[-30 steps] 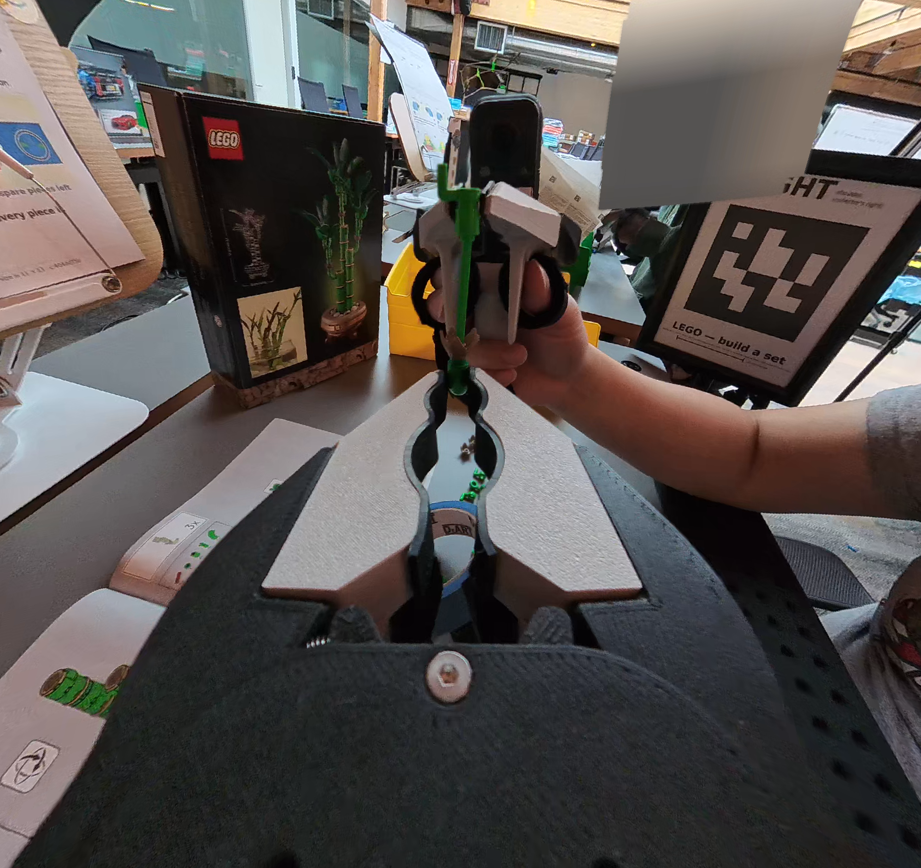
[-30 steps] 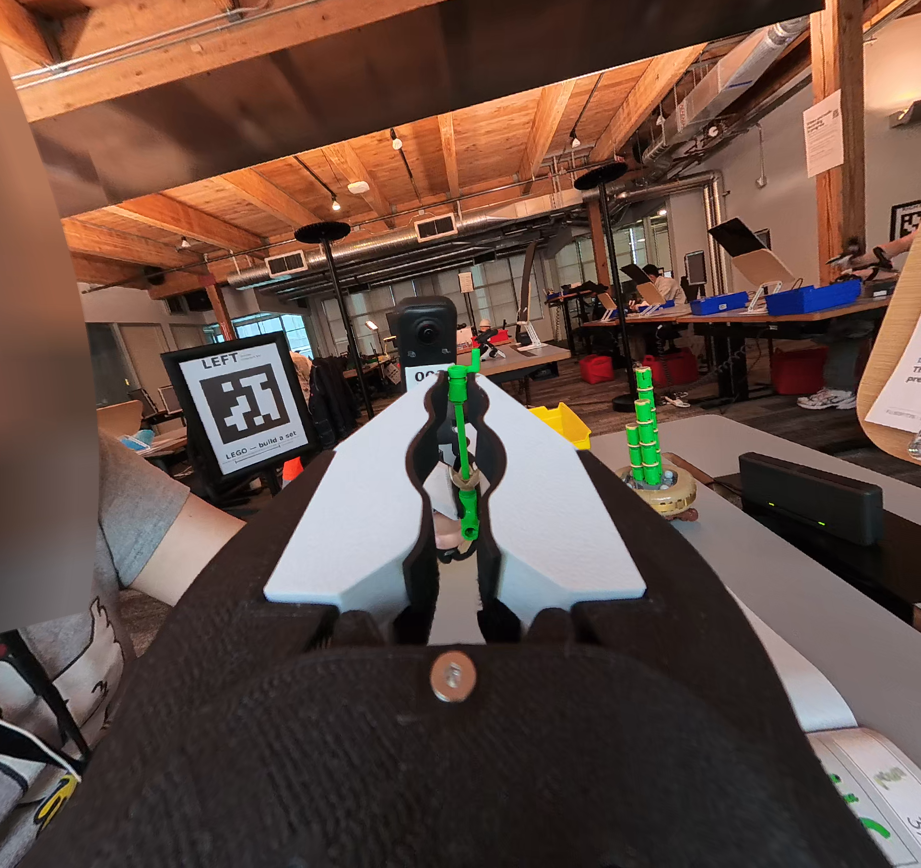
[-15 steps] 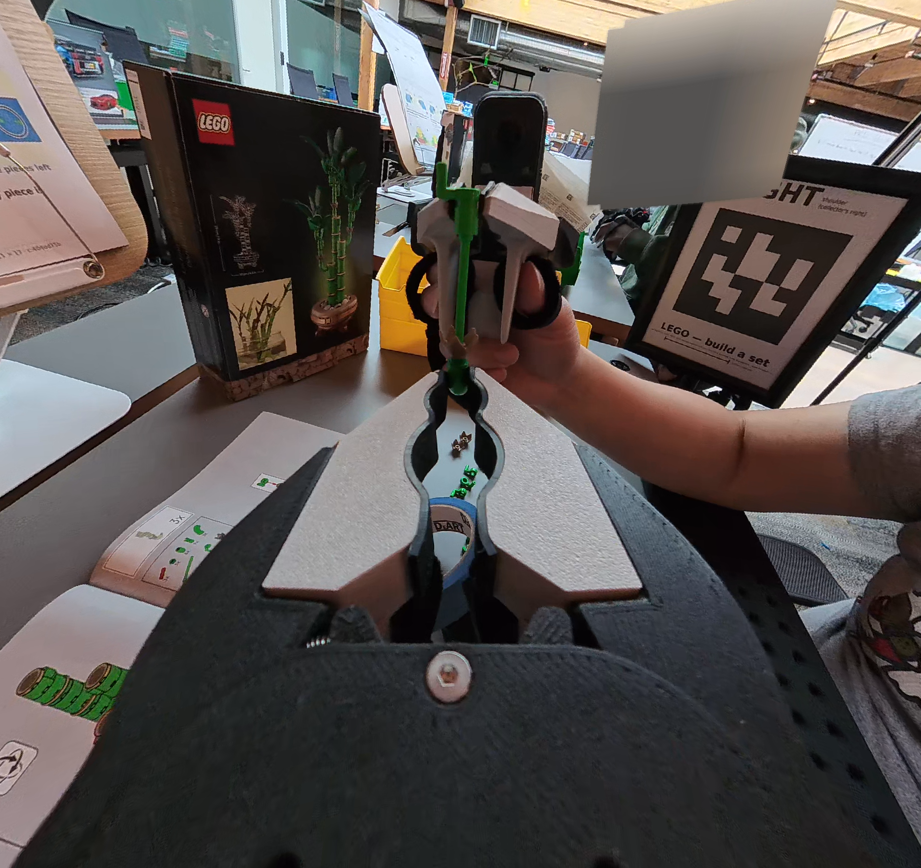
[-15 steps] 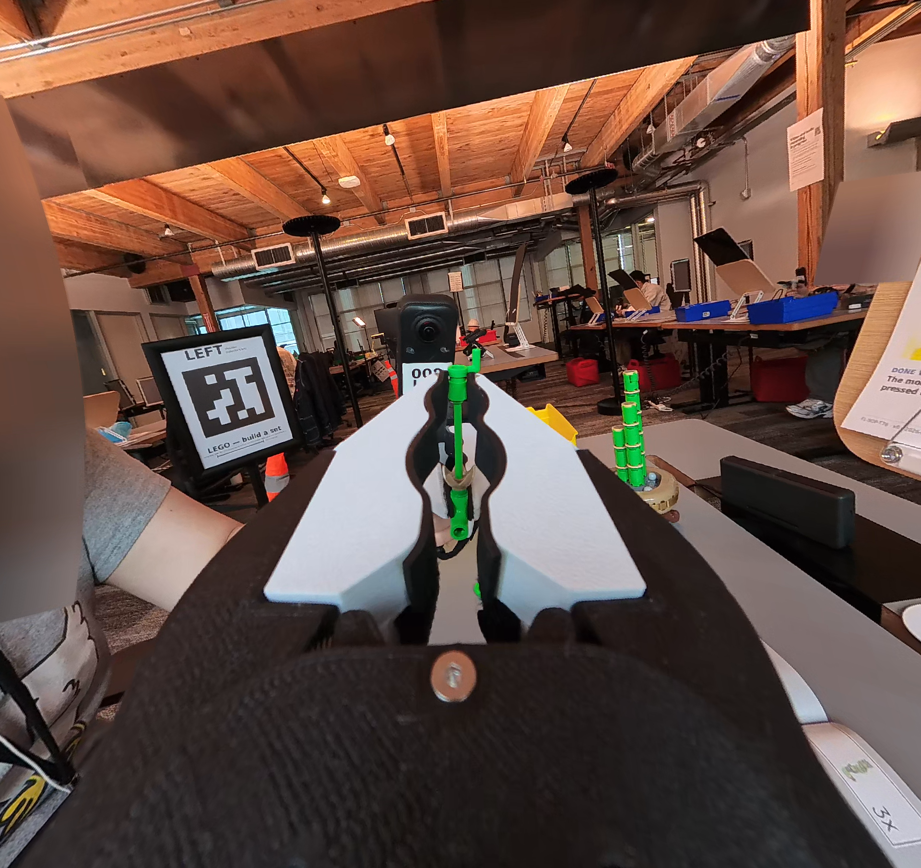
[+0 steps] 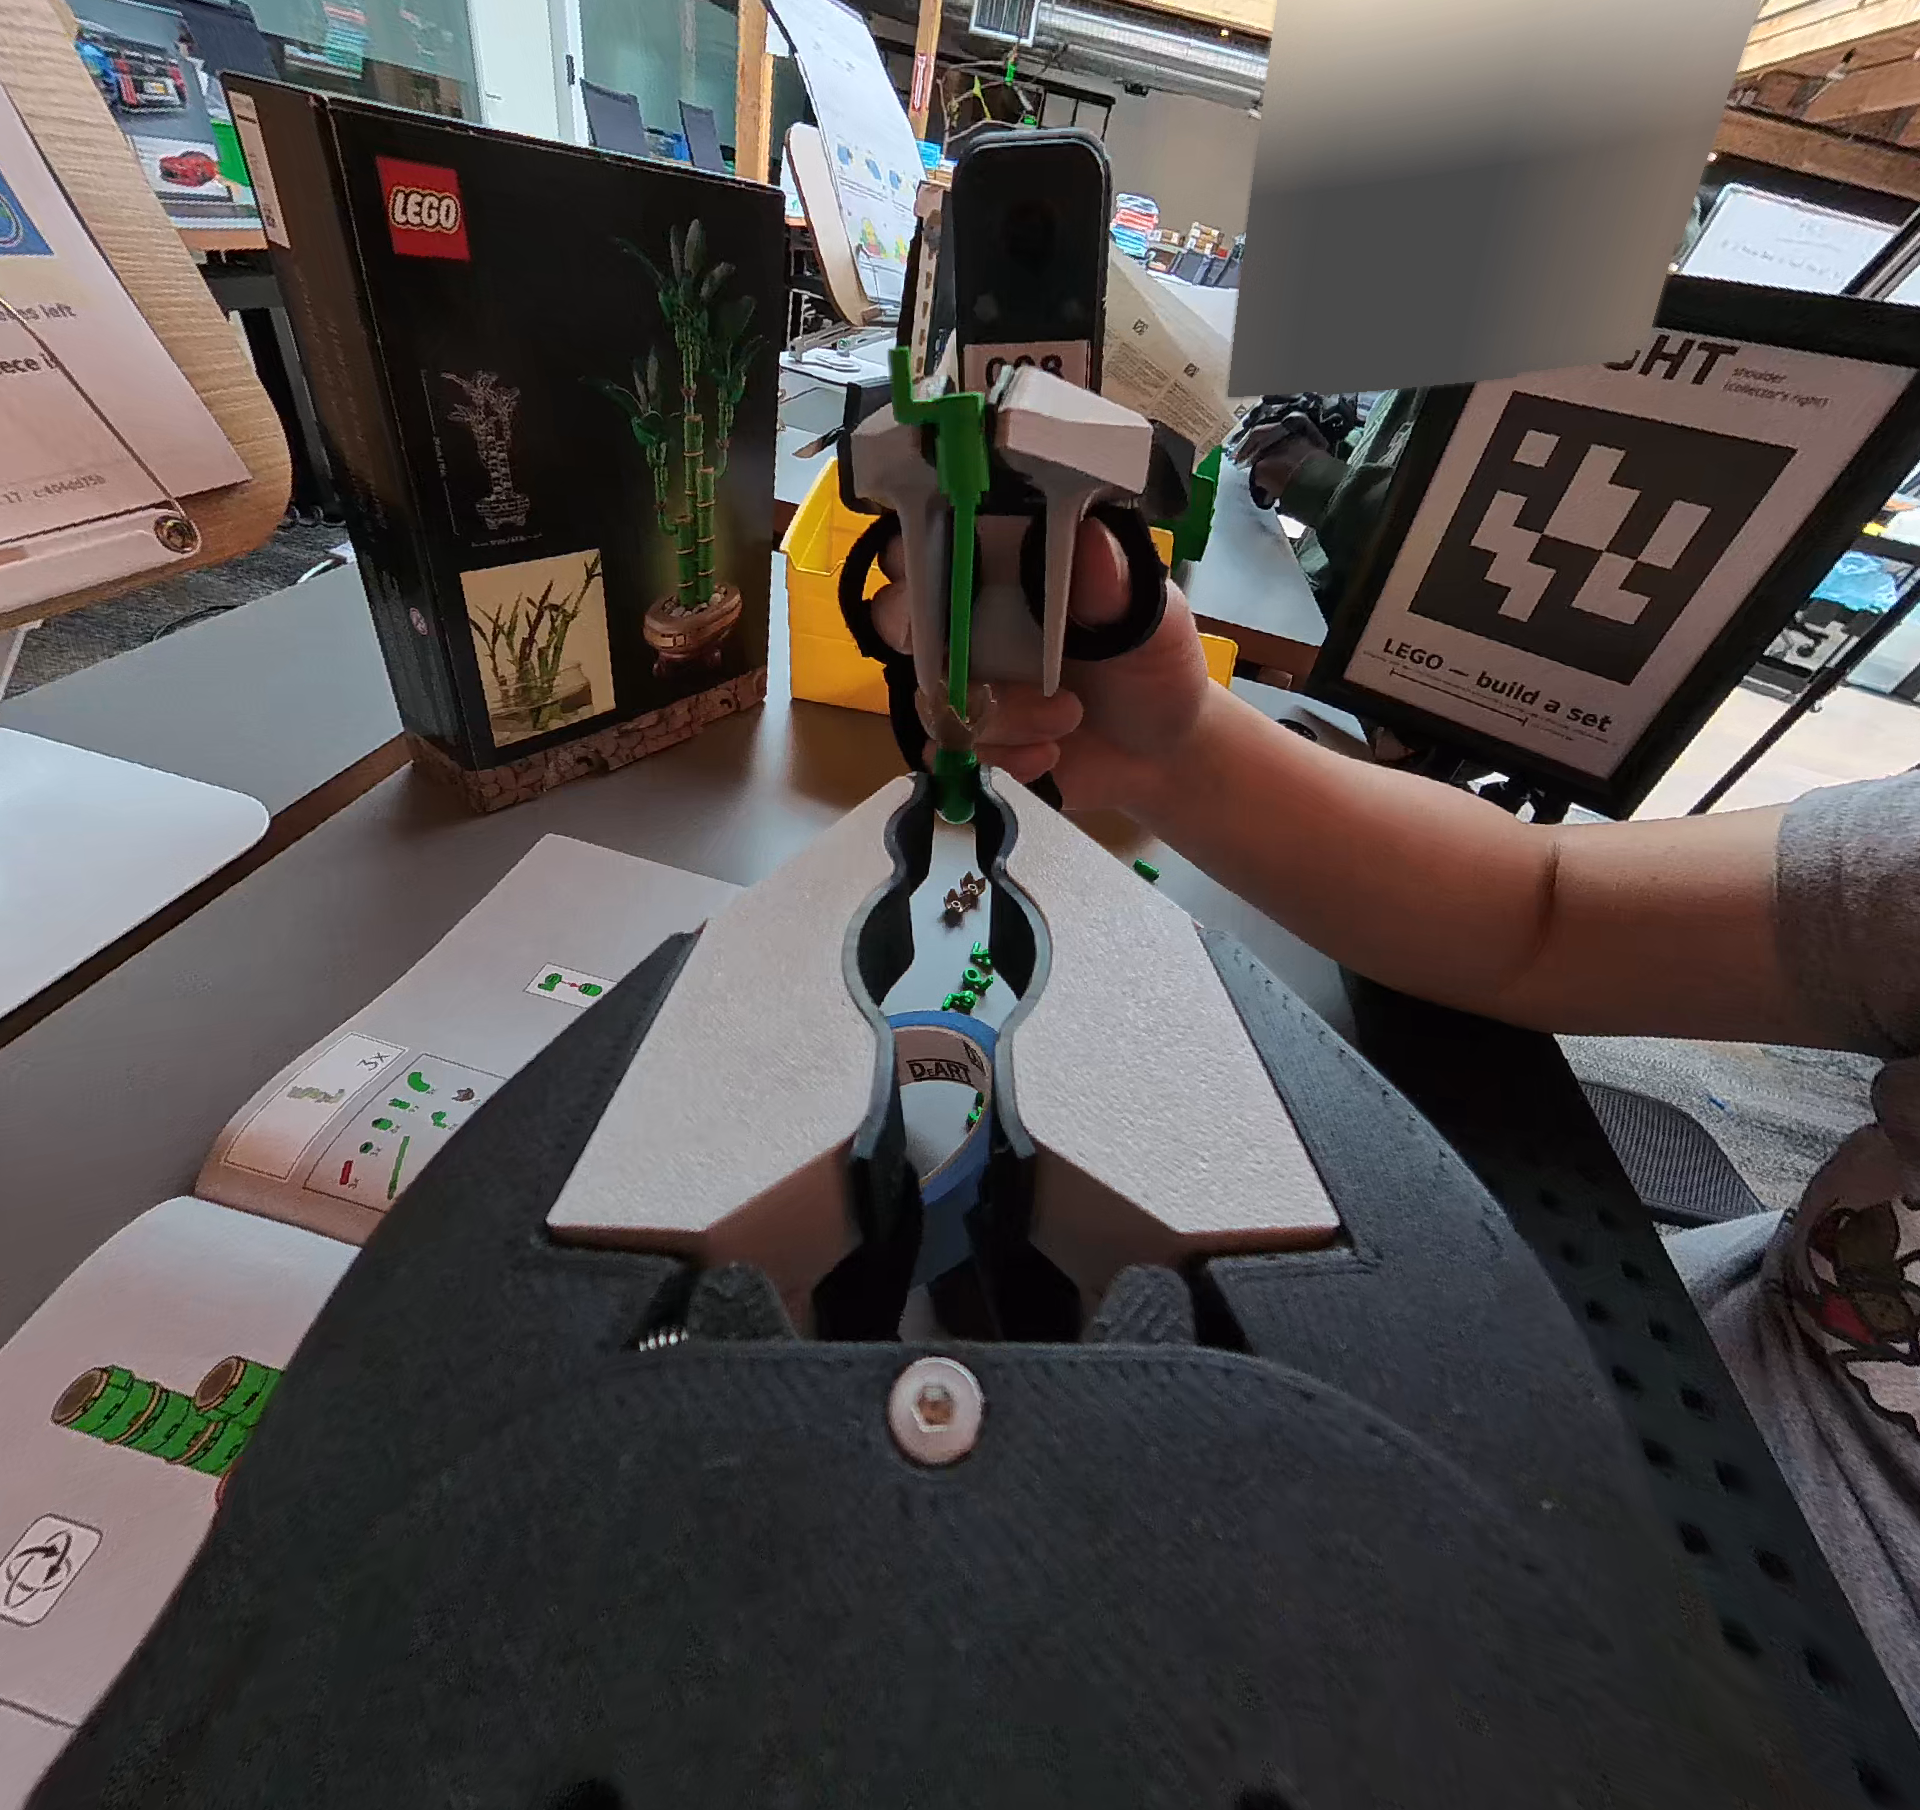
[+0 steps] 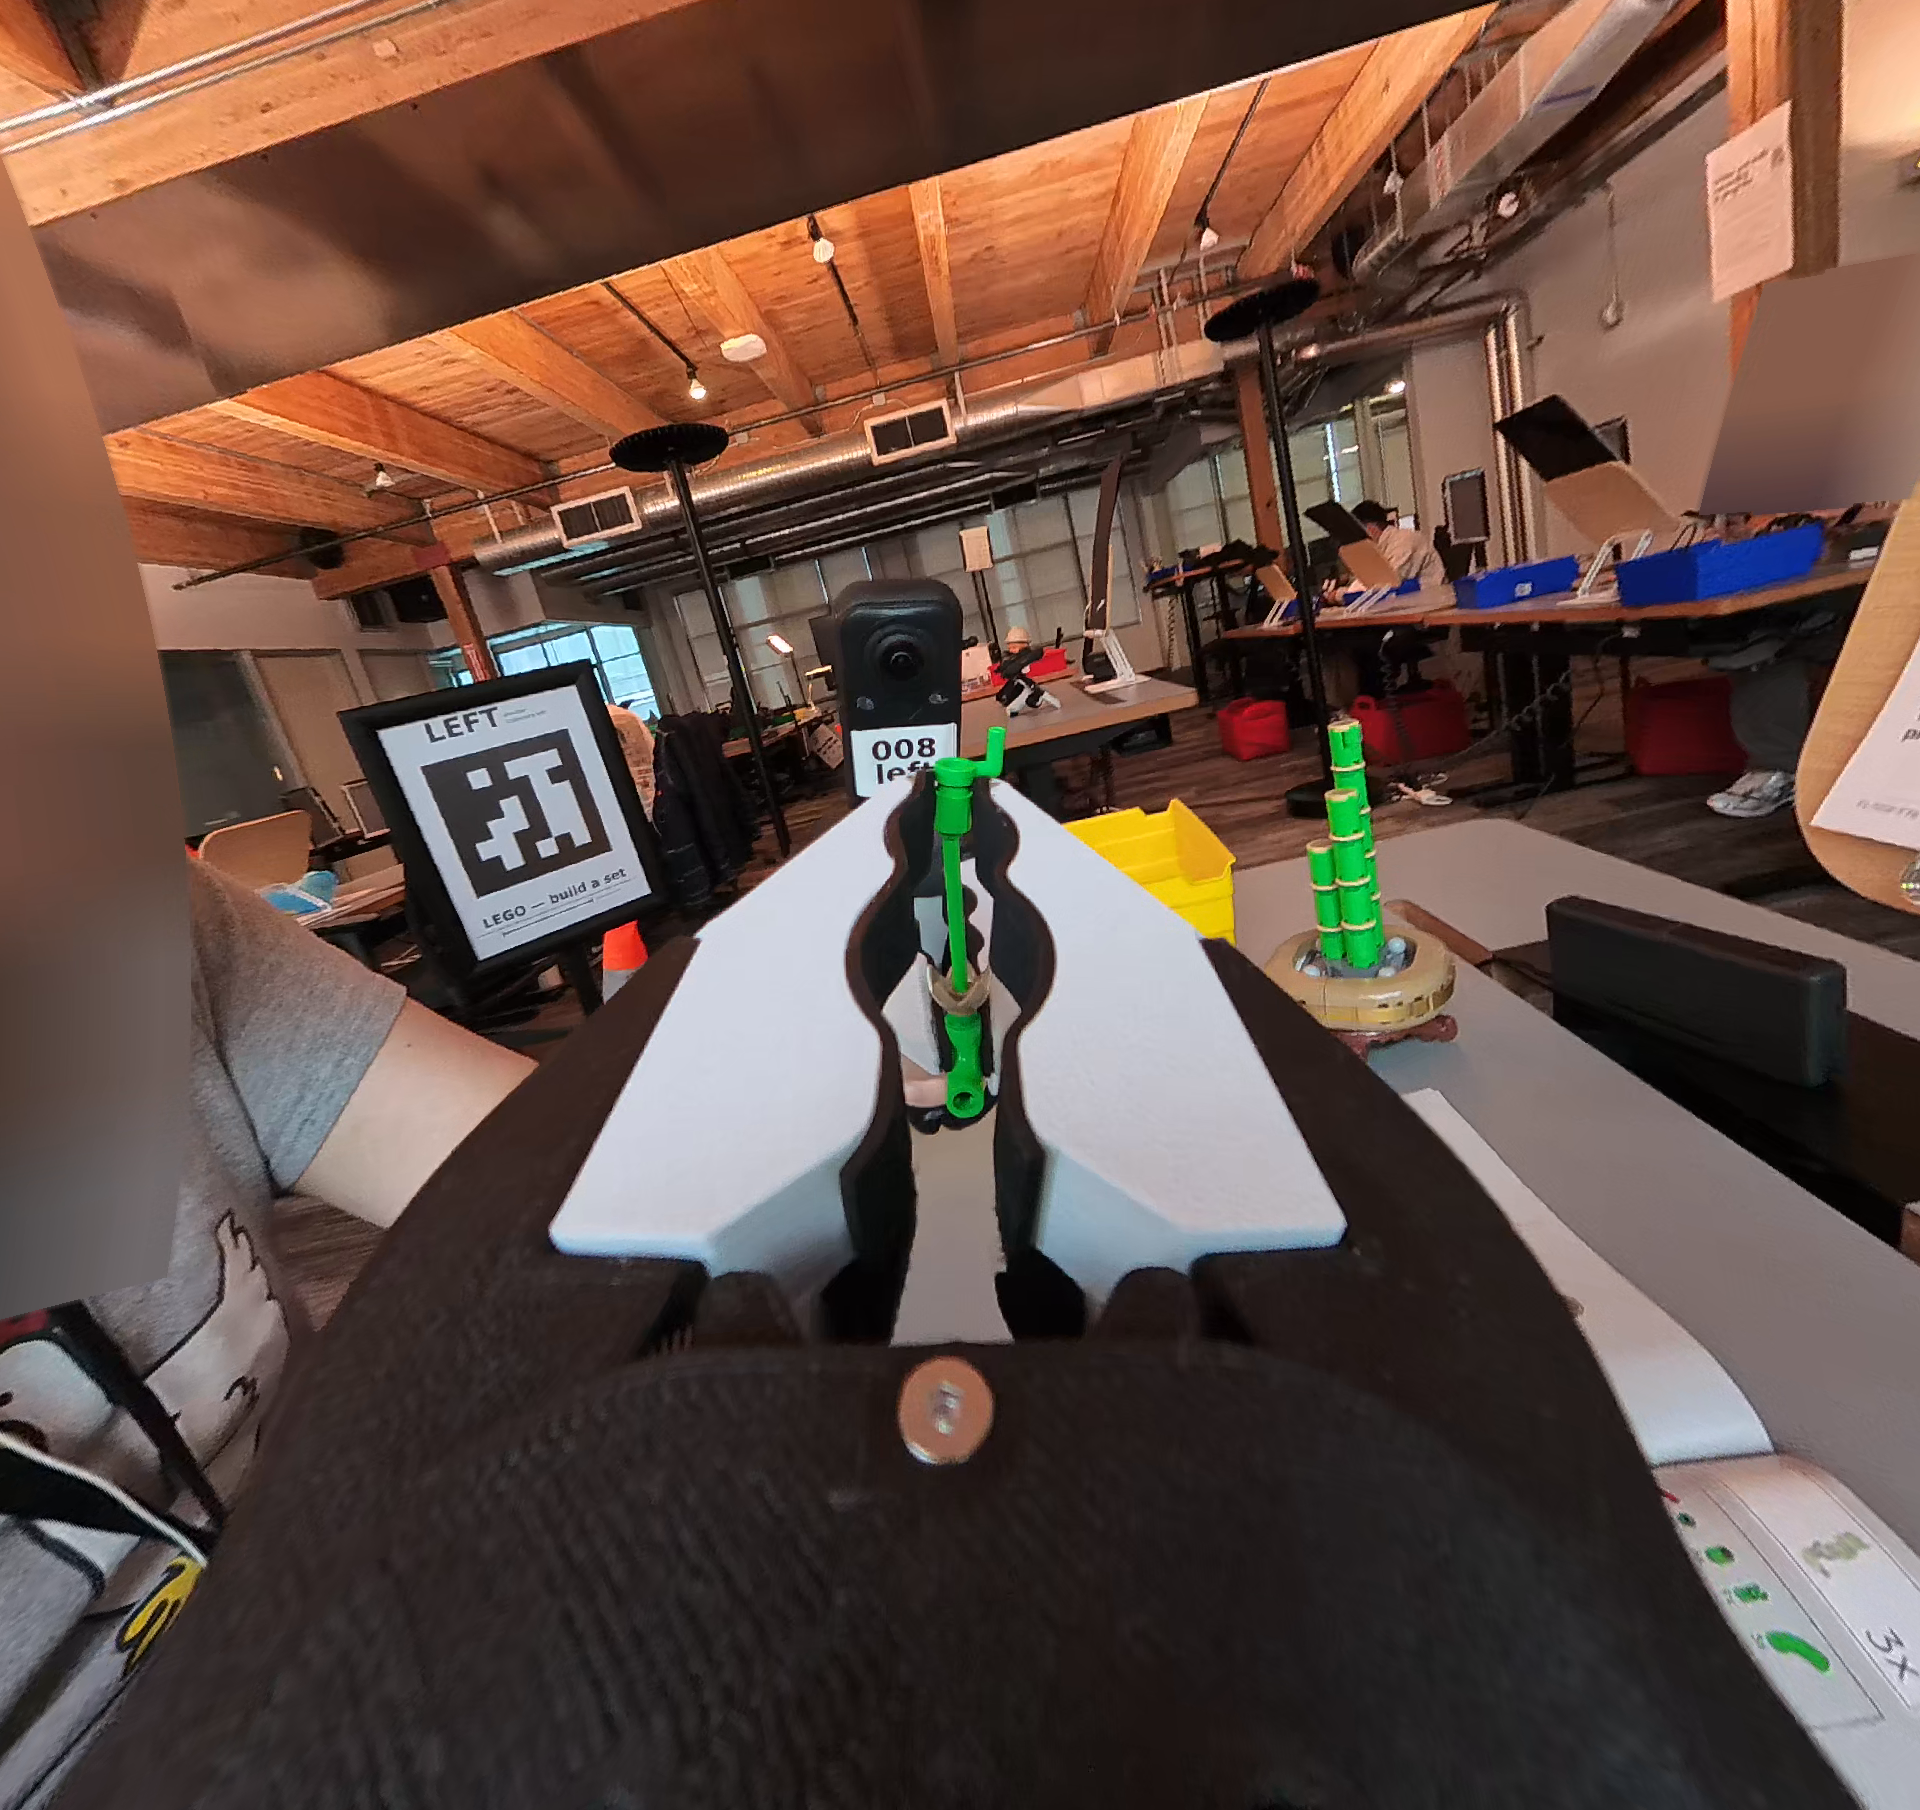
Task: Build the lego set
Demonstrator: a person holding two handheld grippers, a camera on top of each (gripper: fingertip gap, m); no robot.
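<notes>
Jaws of the left gripper (image 5: 954, 810) pinched shut on the bottom end of a thin bright-green plastic lego rod (image 5: 961, 565); jaws of the right gripper (image 6: 951, 810) closed on the top end of the same rod, just under its small sideways clip. Holds the rod upright in the air between the two grippers, above the table and touching nothing else. Carries a small tan leaf-shaped piece (image 5: 958, 716) threaded low on the shaft, a little above the left jaws. Behind the rod in the left wrist view, a hand (image 5: 1101, 711) wrapped round the right gripper's black finger loops. Directly below the left jaws, on the grey table (image 5: 208, 981): a roll of blue tape (image 5: 940, 1069), then a scatter of loose green pieces (image 5: 971, 981) and a few small brown pieces (image 5: 961, 893) farther out. To the left, an open white instruction booklet (image 5: 416, 1085) lying flat. Farther back, a black lego box (image 5: 540, 430) standing upright, with a yellow plastic bin (image 5: 821, 607) just to its right and a framed black-and-white marker sign (image 5: 1621, 555) at the right edge. In the right wrist view, off to the right of the jaws, a partly built green bamboo model (image 6: 1345, 877) standing in a round tan pot, beside a long black rectangular bar (image 6: 1683, 991).
</notes>
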